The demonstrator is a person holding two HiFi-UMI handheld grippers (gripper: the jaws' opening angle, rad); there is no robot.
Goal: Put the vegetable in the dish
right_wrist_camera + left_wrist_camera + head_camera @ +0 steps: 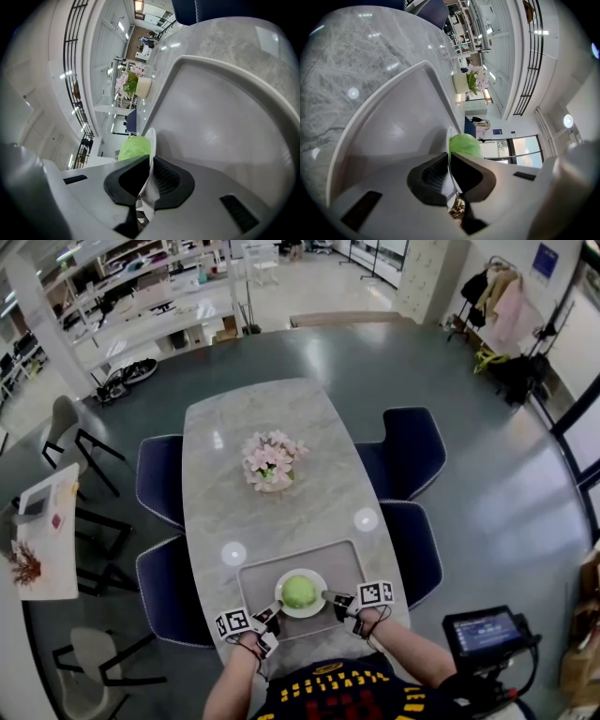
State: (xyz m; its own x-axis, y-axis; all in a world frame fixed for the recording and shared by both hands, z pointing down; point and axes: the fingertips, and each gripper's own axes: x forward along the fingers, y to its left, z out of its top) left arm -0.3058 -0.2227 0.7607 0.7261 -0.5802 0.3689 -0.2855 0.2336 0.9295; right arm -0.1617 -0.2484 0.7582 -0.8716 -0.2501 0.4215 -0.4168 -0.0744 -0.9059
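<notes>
Left gripper (pixel 275 607) and right gripper (pixel 328 595) clamp jaws on the dish (pixel 315 607) holding a vegetable (pixel 299 591), perhaps cabbage; tray (pixel 258 577), marble table (pixel 281 418)

You have the vegetable (pixel 298 591) in the dish (pixel 316 608), the dish on the tray (pixel 258 577) (flowers (pixel 270 460) behind, farther along the table (pixel 281 409)).

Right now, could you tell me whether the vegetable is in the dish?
In: the green vegetable rests on the white dish, inside its rim.
</notes>
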